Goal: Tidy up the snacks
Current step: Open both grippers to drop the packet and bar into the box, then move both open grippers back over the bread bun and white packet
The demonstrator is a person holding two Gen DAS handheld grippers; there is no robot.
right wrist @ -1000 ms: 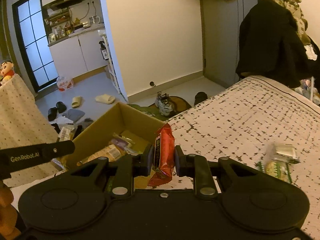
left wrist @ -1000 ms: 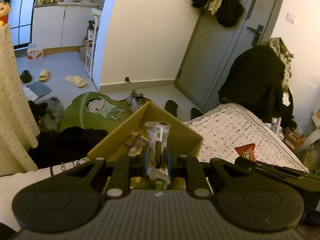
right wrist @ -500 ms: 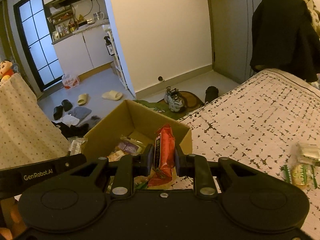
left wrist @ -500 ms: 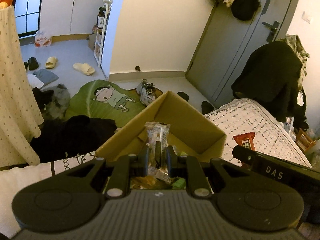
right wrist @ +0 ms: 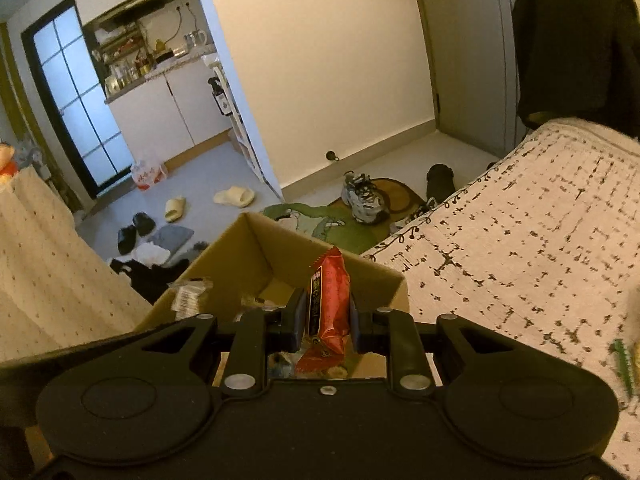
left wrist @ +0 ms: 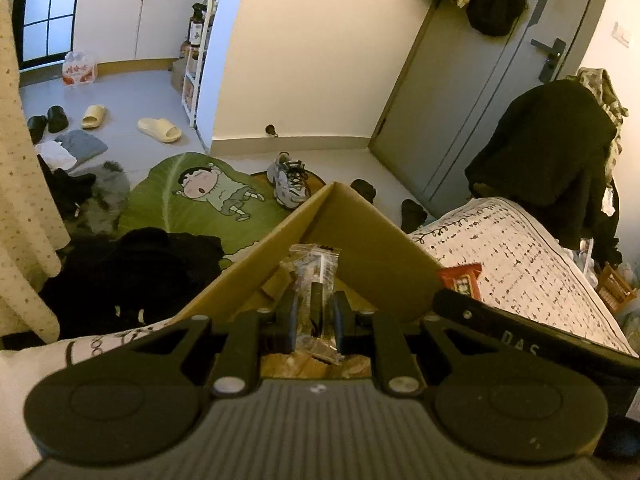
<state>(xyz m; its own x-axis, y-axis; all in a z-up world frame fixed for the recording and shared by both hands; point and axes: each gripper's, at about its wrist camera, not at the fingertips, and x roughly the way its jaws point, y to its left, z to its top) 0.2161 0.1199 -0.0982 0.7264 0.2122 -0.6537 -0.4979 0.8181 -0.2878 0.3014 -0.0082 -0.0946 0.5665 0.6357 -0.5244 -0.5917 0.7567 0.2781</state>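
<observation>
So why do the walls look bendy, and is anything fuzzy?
Left wrist view: the wide lens curves the door; the clear packet looks sharp. Right wrist view: the bed smears at the right edge; the red packet stays crisp.

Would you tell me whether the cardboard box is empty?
Not empty: the cardboard box is open-topped, with snack wrappers visible on its floor.

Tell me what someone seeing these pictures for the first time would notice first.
Probably the two snacks pinched upright in the grippers: the right gripper is shut on a bright red snack packet, and the left gripper on a clear snack packet. Both hang above an open cardboard box at the edge of the patterned bed cover. Beyond it, a green cartoon rug lies on the cluttered floor.
</observation>
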